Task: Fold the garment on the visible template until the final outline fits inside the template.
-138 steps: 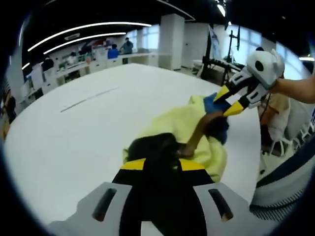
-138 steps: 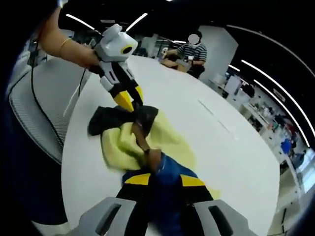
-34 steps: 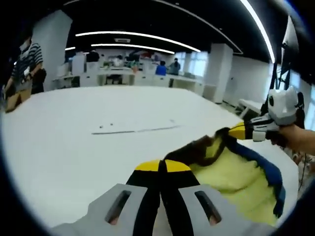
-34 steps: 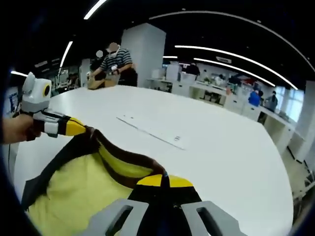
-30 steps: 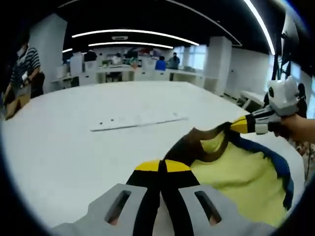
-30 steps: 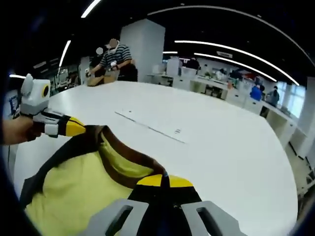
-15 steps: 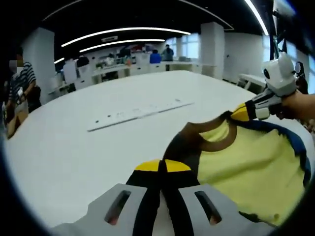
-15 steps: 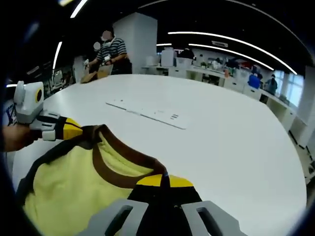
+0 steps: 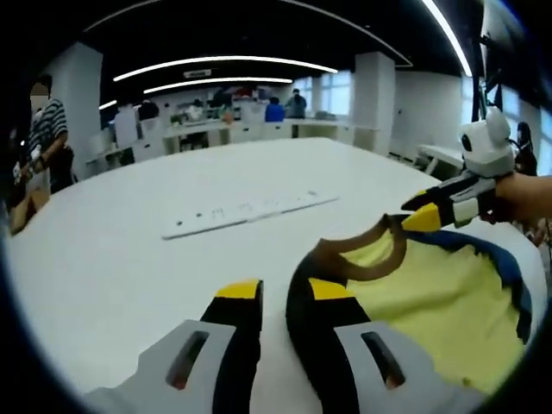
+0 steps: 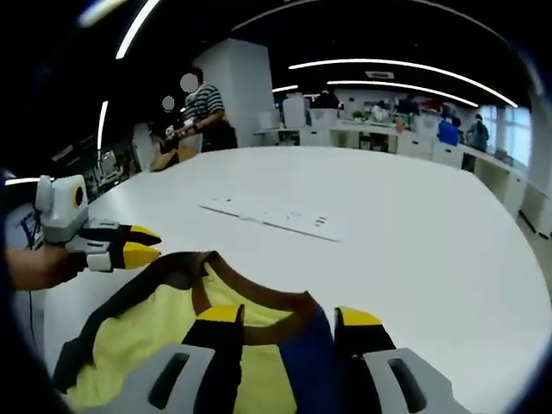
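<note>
Left gripper (image 9: 274, 293): jaws apart, gripping nothing; the yellow garment (image 9: 431, 297) lies flat on the white table (image 9: 129, 259) just right of them. Right gripper (image 10: 285, 321): jaws apart, straddling the brown collar (image 10: 250, 297).

No lettering, label, brand or number can be read anywhere; the small dark marks on the white strip (image 9: 246, 211) lying on the table (image 9: 129, 259) are too blurred to make out in either view.
</note>
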